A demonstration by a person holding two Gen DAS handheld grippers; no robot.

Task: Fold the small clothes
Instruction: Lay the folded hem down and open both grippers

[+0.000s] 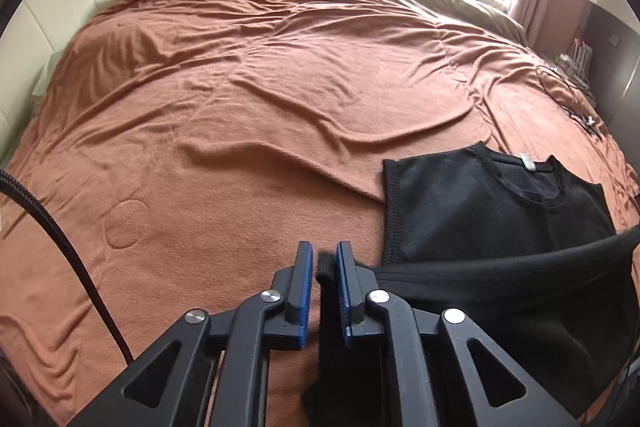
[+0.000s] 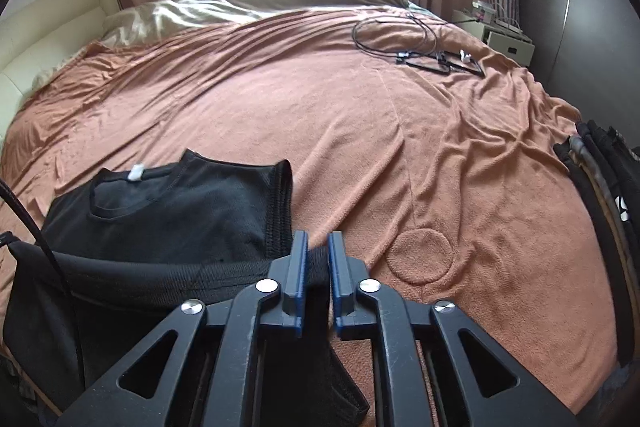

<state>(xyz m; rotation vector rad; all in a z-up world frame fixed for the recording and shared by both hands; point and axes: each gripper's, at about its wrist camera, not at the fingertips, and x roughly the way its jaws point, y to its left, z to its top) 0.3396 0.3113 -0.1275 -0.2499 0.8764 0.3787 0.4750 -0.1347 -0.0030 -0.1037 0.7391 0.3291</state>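
Brown blanket (image 1: 224, 99) covered the whole big bed. On the left, the left gripper (image 1: 325, 259) had its blue pads a little apart, with a black edge of the shirt lying against one pad, not squeezed. Between the two tongs lay the black shirt (image 1: 496, 211), part flat on the blanket near the front edge, its near hem lifted across. On the right, the right gripper (image 2: 318, 251) stood slightly open too, the black hem loose between its pads.

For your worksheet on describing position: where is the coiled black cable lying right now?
The coiled black cable lies on the orange-brown blanket at the far right of the bed in the right wrist view, near the white bedside cabinet.
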